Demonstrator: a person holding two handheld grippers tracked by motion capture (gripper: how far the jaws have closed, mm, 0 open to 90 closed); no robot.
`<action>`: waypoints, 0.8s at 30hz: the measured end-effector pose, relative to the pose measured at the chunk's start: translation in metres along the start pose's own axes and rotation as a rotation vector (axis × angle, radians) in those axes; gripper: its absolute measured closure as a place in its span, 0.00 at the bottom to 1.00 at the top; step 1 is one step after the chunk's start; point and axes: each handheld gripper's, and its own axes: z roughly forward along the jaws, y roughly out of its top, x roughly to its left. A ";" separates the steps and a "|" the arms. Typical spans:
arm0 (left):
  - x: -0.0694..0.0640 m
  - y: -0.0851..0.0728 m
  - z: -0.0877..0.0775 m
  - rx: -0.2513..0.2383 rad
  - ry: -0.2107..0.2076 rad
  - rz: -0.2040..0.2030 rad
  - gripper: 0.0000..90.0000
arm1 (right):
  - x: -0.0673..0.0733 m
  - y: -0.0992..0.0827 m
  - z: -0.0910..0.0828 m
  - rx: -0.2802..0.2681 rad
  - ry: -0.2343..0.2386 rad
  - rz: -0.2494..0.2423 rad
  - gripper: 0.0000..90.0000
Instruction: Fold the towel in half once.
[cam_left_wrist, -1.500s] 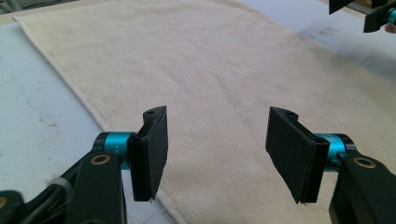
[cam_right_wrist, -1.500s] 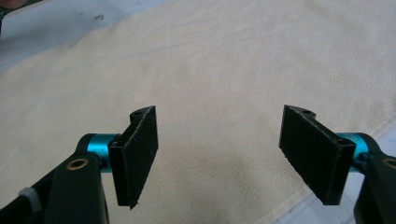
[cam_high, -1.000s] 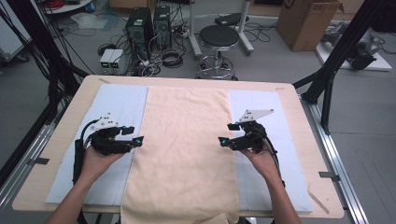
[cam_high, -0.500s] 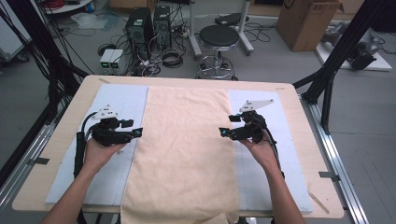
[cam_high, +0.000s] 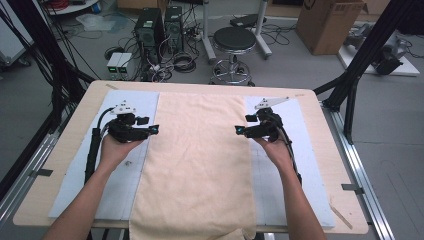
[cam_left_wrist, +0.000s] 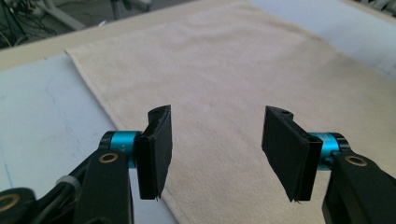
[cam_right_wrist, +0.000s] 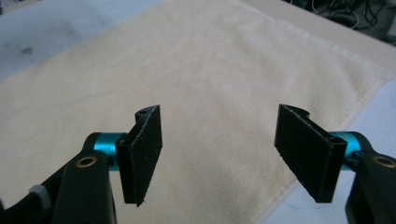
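2 hands have slid up the bench (cam_high: 65, 150) since a second ago, each along one long side of the towel (cam_high: 200, 165). The towel lies flat down the middle of the bench, on top of the pale blue mats (cam_high: 125, 165), and its near end hangs over the bench edge.

The left hand-held gripper (cam_high: 154, 129) now sits by the towel's left edge, closer to the far end than before. The right hand-held gripper (cam_high: 239, 130) sits by the right edge, straight across from it. Both point in toward the cloth.

In the left gripper view its jaws are spread apart, with the towel edge under them and nothing between the pads (cam_left_wrist: 156, 149). The right gripper view is the same, with its pads (cam_right_wrist: 142, 149) bare. The right jaws have just been closing a little, with nothing pinched yet.

I think the hands are going for the 2 far corners, to grab them and fold the towel back.
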 end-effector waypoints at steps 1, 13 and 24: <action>0.001 -0.003 0.004 0.007 -0.006 -0.001 0.47 | -0.002 -0.002 0.005 0.021 -0.003 -0.002 0.39; 0.011 -0.029 0.036 0.150 -0.003 -0.032 0.47 | -0.014 -0.022 0.049 0.150 -0.040 0.004 0.47; 0.002 -0.038 0.043 0.163 0.064 0.026 0.58 | -0.014 -0.031 0.053 0.200 -0.073 -0.024 0.59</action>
